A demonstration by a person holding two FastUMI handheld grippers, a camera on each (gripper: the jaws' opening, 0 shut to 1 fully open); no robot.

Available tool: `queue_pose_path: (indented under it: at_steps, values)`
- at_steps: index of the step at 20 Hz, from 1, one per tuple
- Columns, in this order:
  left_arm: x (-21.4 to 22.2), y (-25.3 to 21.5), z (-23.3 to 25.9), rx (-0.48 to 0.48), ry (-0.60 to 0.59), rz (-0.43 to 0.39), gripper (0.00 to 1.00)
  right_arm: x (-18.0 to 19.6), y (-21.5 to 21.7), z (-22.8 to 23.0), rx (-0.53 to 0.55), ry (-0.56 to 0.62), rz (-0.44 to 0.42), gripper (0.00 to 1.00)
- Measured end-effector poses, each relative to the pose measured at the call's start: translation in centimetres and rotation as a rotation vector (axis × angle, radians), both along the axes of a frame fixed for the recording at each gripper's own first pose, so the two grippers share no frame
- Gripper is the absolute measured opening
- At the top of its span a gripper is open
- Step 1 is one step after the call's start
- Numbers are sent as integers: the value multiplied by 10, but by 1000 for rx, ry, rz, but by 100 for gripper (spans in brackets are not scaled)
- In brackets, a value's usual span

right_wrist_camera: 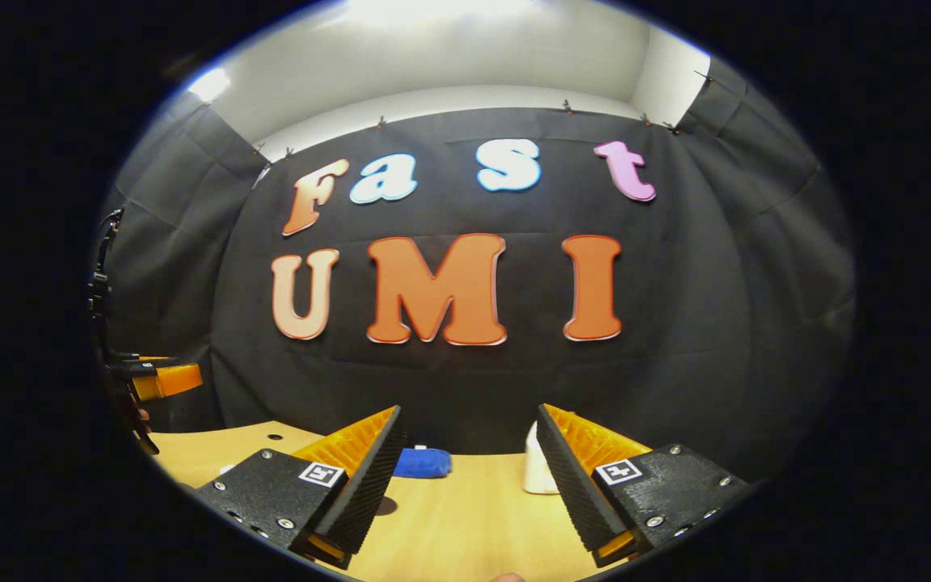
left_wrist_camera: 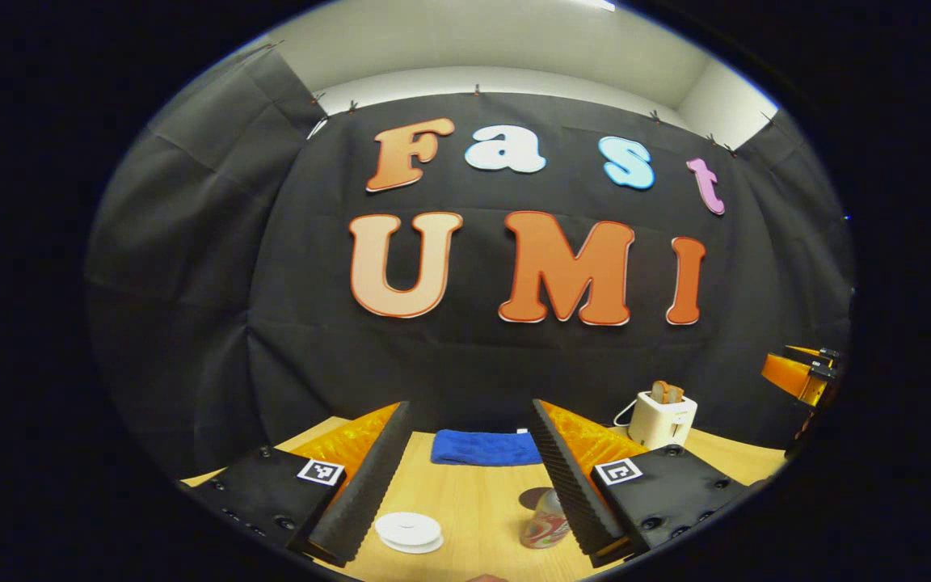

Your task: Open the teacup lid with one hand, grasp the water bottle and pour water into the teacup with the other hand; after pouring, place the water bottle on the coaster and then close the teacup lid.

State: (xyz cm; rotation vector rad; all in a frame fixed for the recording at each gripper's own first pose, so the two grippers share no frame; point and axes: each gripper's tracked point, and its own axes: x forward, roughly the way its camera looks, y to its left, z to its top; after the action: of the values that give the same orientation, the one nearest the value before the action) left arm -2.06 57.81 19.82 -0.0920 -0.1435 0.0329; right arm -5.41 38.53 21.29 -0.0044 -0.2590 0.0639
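Note:
In the left gripper view my left gripper [left_wrist_camera: 470, 408] stands open above the wooden table [left_wrist_camera: 465, 501] with nothing between its fingers. Below it lies a white round coaster [left_wrist_camera: 409, 531]. A marbled red-and-grey vessel with a dark top [left_wrist_camera: 545, 521] stands to the coaster's right, partly hidden by my right-hand finger; I cannot tell whether it is the teacup or the bottle. In the right gripper view my right gripper [right_wrist_camera: 469, 412] is also open and empty over the table [right_wrist_camera: 465, 517]. A dark round top [right_wrist_camera: 385, 507] peeks out beside its left finger.
A folded blue cloth [left_wrist_camera: 486, 447] lies at the table's back edge, and a white toaster [left_wrist_camera: 661, 416] holding toast stands to its right. The other gripper [left_wrist_camera: 801, 376] shows at the far right. In the right gripper view the cloth [right_wrist_camera: 423, 462], the toaster [right_wrist_camera: 537, 473] and the other gripper [right_wrist_camera: 160, 380] appear.

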Motion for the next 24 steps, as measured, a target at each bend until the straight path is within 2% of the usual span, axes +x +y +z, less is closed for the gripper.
queue_pose_path:
  at_steps: [4, 6, 8, 9, 11, 18, 19, 20, 21, 22, 24]
  values:
    - [-1, 56, -4, 45, -13, 75, 94, 2, 51, 9, -44, -38, 30, 97]
    - [-2, 63, -4, 57, -18, 78, 94, 5, 70, 13, -77, -72, 31, 100]
    - [2, 62, -10, 54, -14, 64, 95, 11, 87, 12, -90, -97, 29, 94]
    - [4, 62, -13, 52, -9, 56, 96, 13, 95, 8, -91, -94, 35, 97]
    - [8, 65, -17, 50, -8, 54, 99, 18, 109, 3, -103, -86, 65, 97]
    - [22, 65, -24, 63, -7, 91, 100, 28, 124, -9, -128, -60, 108, 96]
    - [22, 63, -26, 75, -5, 97, 97, 29, 126, -10, -129, -58, 112, 96]
    - [23, 61, -26, 85, -5, 101, 100, 32, 126, -12, -127, -52, 114, 96]
    - [25, 57, -26, 93, -3, 99, 100, 33, 126, -14, -125, -47, 118, 96]
    - [28, 54, -26, 99, -2, 95, 94, 36, 125, -16, -120, -42, 118, 95]
    - [30, 48, -26, 107, -1, 88, 97, 39, 123, -18, -110, -34, 119, 96]
